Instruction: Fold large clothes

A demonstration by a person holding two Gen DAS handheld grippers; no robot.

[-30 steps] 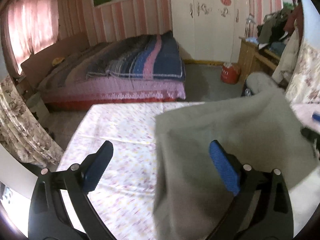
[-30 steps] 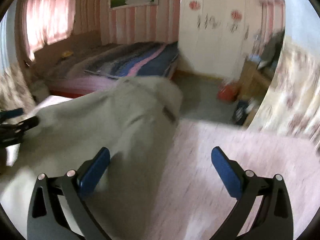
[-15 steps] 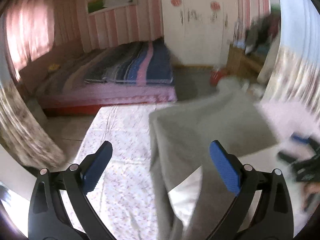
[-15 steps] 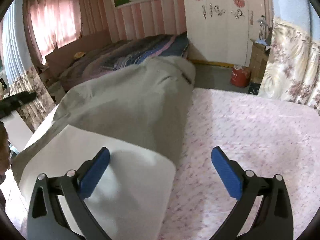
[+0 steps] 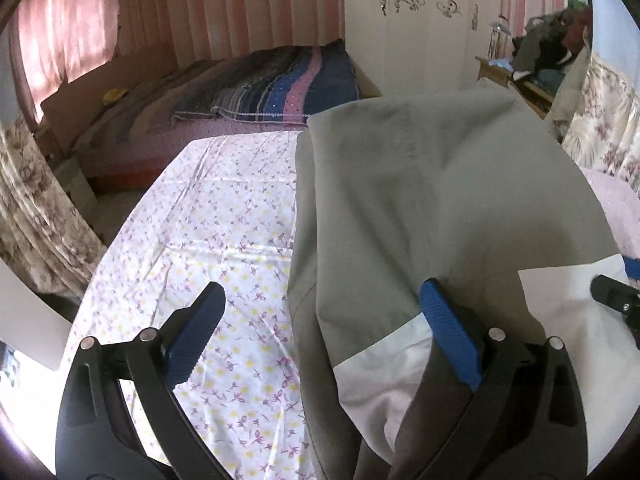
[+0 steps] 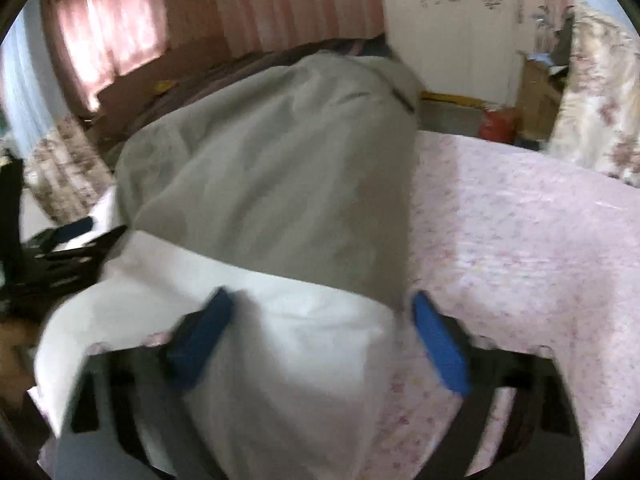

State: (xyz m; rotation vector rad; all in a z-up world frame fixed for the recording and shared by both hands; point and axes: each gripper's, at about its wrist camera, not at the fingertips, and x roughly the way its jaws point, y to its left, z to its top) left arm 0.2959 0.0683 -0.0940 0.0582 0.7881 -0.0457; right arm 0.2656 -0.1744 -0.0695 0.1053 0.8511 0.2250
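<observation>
A large grey garment [image 5: 420, 200] with a white lower panel [image 5: 380, 384] lies lengthwise on the floral-sheeted table [image 5: 224, 240]. My left gripper [image 5: 324, 344] is open over the garment's left edge, its right finger [image 5: 452, 344] above the cloth. In the right wrist view the same garment [image 6: 280, 168] fills the centre. My right gripper [image 6: 316, 348] is open with the white panel [image 6: 260, 344] between its jaws at the garment's right edge. The left gripper shows there at the far left [image 6: 60, 252].
A bed with a striped quilt [image 5: 272, 88] stands beyond the table. White wardrobe doors [image 5: 420, 28] and a cluttered wooden desk [image 5: 532, 68] are at the back right. A red container [image 6: 498, 128] sits on the floor. Floral curtains [image 5: 36, 208] hang at both sides.
Both grippers have come down and nearer to the garment's near end. The white panel now sits between the right gripper's jaws. The right view is blurred by motion.
</observation>
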